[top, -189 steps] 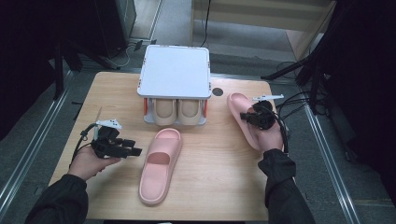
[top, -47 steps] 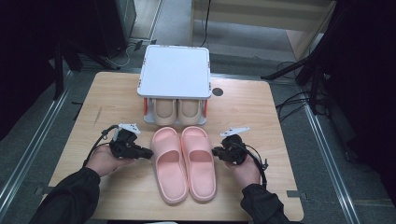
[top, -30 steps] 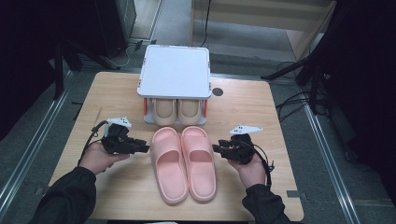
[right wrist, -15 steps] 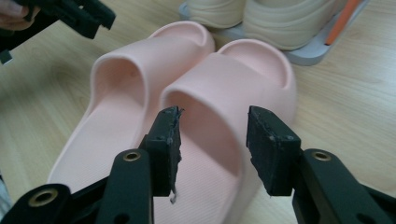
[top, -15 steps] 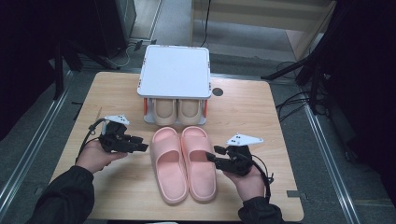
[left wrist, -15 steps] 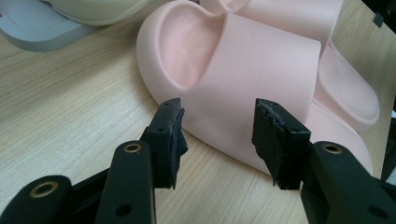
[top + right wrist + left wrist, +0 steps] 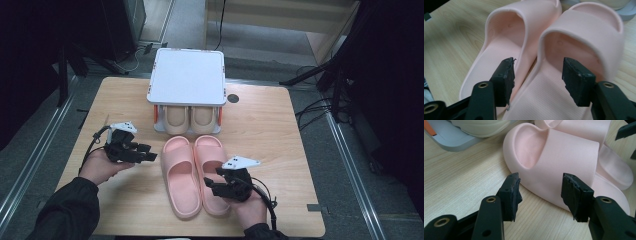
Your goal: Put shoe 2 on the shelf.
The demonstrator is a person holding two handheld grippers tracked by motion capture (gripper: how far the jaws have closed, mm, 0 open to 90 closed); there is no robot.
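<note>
The right gripper [image 7: 214, 188] has slid back toward the person, over the heel of the right one of the two soft pink rubber slippers [image 7: 192, 172], and its jaws have just been opening, with nothing squeezed between them. The left gripper [image 7: 148, 152] sits just left of the slippers, jaws also just opened and holding nothing. The slippers lie side by side, touching, on the light wooden table [image 7: 270, 130], in front of the white-topped shoe rack [image 7: 187, 75].

We see two pink slippers [image 7: 195, 175] of matt, soft-looking foam, their footbeds finely dimpled. The table [image 7: 280, 130] is pale wood-grain with a smooth finish. At its far side the rack [image 7: 187, 75] looks like smooth white plastic. The gripper pads [image 7: 512, 191] are rough black rubber, frayed at the edges.
</note>
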